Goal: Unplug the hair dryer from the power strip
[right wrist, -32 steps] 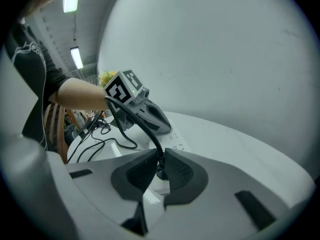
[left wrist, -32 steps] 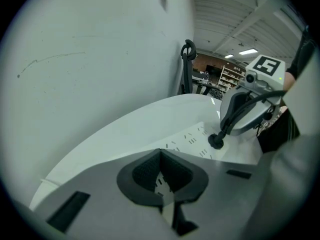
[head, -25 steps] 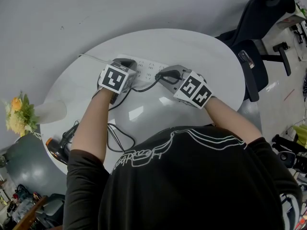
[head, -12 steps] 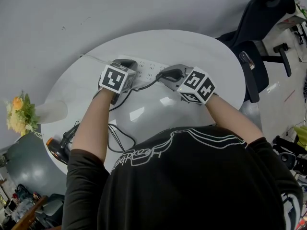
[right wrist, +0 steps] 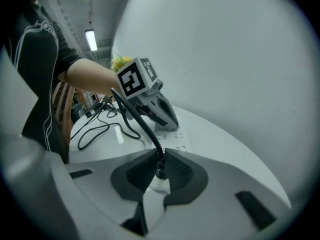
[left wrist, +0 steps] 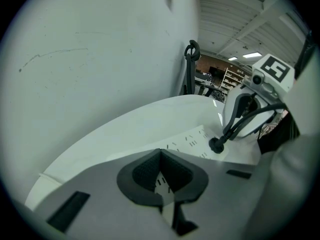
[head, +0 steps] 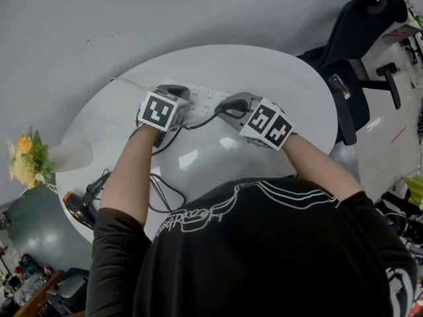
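Note:
The white power strip [head: 205, 98] lies on the round white table [head: 277, 78] near its far edge. My left gripper [head: 177, 92] is shut, with its tips down on the strip's left end [left wrist: 192, 140]. My right gripper [head: 225, 104] is shut on the hair dryer's black plug [right wrist: 160, 171], which sits in the strip [right wrist: 172, 136]. The plug [left wrist: 216, 145] also shows from the left gripper view, its cord rising past the right gripper. The black cord [head: 168, 187] loops over the table to the hair dryer [head: 82, 203] at the near left edge.
A white vase [head: 69, 154] with yellow flowers [head: 26, 157] stands at the table's left edge. A black office chair [head: 357, 45] is beyond the table on the right. A grey wall runs close behind the table.

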`<state>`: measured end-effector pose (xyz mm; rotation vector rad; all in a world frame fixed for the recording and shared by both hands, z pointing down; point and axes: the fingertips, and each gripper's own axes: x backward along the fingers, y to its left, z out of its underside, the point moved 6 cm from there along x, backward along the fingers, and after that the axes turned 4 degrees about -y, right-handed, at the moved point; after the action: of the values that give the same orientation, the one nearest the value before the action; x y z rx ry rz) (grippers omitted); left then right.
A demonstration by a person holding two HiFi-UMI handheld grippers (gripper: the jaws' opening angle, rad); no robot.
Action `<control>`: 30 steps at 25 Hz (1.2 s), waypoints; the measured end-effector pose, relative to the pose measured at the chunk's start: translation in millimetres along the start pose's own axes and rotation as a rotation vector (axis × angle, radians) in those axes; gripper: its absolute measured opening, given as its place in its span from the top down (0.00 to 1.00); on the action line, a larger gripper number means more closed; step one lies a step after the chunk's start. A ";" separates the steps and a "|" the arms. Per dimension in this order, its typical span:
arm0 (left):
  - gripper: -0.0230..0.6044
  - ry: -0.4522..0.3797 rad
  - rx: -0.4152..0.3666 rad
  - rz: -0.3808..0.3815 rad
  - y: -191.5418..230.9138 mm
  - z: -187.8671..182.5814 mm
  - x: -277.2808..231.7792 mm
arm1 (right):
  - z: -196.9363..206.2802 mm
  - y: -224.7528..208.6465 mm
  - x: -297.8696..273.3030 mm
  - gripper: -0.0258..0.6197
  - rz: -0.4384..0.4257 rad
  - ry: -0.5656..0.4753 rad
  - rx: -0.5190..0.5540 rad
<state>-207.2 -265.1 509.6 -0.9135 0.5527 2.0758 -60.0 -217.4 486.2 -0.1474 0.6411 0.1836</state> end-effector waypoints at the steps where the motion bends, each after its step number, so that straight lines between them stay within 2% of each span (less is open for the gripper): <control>1: 0.96 -0.002 -0.002 0.000 -0.3 0.0 0.0 | -0.5 1.8 0.2 0.92 0.008 0.009 0.036; 3: 0.96 -0.001 -0.008 0.003 -0.1 1.4 -0.3 | 0.2 3.4 0.0 0.92 0.013 0.012 0.058; 4: 0.96 0.001 -0.008 0.005 0.5 2.5 -0.2 | 0.7 2.6 -0.4 0.92 0.007 0.005 0.033; 6: 0.96 -0.004 -0.004 0.008 1.3 2.7 1.0 | 2.1 -3.1 -0.8 0.92 -0.009 -0.024 -0.077; 9: 0.96 -0.026 0.013 0.013 -2.2 -1.8 2.4 | 6.3 -14.3 3.0 0.92 -0.028 -0.073 -0.308; 11: 0.96 -0.026 0.027 0.018 -2.3 -2.8 1.8 | 7.3 -17.9 5.5 0.92 -0.029 -0.098 -0.390; 13: 0.96 -0.018 0.042 0.027 -2.5 -1.4 1.7 | 5.4 -15.7 6.1 0.92 -0.018 -0.098 -0.337; 19: 0.96 -0.008 0.027 0.020 0.0 -0.4 1.0 | -1.7 1.2 5.7 0.91 0.005 -0.042 -0.007; 21: 0.96 -0.011 0.013 0.012 -0.3 -0.1 0.6 | -3.2 6.9 4.9 0.92 0.005 -0.016 0.062; 23: 0.96 -0.010 0.020 0.012 -1.2 0.5 0.7 | -2.7 9.3 4.3 0.92 -0.006 -0.004 0.084; 24: 0.96 -0.014 0.033 0.020 -2.6 0.5 1.1 | -1.6 8.7 4.4 0.92 -0.015 -0.007 0.057; 26: 0.96 -0.035 0.055 0.036 -5.0 0.1 1.6 | 1.6 3.6 5.0 0.91 -0.032 -0.036 -0.076; 30: 0.96 -0.028 0.046 -0.001 -1.1 2.5 0.8 | 6.8 -6.7 5.9 0.91 -0.051 -0.080 -0.327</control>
<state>-207.7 -262.5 510.5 -0.8570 0.5836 2.0634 -49.9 -221.9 488.6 -0.4689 0.5239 0.2429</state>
